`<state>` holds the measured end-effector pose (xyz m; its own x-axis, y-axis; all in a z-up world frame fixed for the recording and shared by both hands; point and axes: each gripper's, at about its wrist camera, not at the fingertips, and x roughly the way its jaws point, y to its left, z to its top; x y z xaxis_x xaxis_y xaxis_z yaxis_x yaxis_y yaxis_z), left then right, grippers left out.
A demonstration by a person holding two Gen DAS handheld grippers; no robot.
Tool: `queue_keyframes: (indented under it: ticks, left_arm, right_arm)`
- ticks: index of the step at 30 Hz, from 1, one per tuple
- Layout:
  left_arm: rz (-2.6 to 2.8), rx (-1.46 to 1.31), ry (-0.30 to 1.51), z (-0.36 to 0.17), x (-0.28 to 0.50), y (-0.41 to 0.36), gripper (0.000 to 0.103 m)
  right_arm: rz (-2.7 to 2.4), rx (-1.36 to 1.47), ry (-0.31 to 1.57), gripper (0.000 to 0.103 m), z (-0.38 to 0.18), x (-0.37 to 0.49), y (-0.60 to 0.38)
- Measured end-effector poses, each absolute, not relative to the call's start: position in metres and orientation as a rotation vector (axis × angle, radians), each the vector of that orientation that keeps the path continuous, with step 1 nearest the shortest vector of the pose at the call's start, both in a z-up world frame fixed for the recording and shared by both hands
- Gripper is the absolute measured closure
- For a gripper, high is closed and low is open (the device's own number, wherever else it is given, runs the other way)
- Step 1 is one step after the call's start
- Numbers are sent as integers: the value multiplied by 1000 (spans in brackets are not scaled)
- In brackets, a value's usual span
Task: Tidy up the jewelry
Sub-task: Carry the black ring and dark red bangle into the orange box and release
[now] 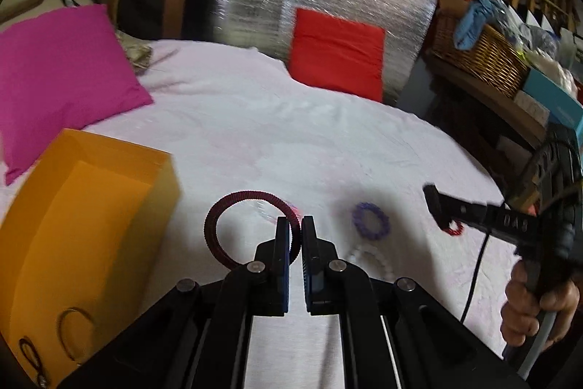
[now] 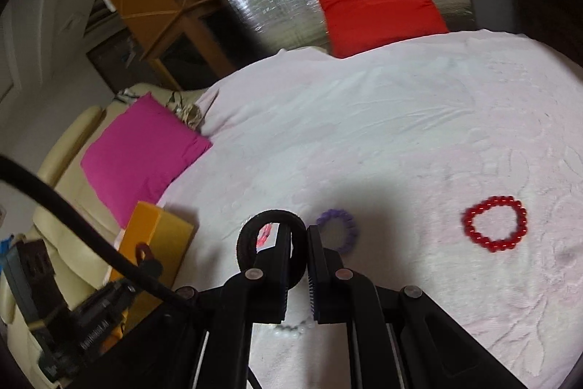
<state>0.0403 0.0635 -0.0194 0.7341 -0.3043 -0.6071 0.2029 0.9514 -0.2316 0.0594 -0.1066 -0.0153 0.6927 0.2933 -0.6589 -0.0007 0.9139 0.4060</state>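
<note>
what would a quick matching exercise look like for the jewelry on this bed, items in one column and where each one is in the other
Items:
1. dark red bangle
2. black band
3. red bead bracelet
4. thin hoop

Places:
A. lying alone on the white bedspread
B. inside the orange box
C. pinched by the left gripper
D. pinched by the right gripper

Pairs: 1-C, 2-D, 3-A, 4-B
</note>
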Motion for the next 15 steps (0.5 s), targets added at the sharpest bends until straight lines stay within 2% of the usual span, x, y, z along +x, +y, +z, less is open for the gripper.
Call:
queue_keyframes:
  ticks: [11,15]
  left_arm:
    - [16,-297,620,-11,33,145,97]
    - [138,-354,647,-20,29,183,97]
  right_arm:
    - [293,289,822,94,-16,72,-22]
    - [349,283,847,94,-18,86,24]
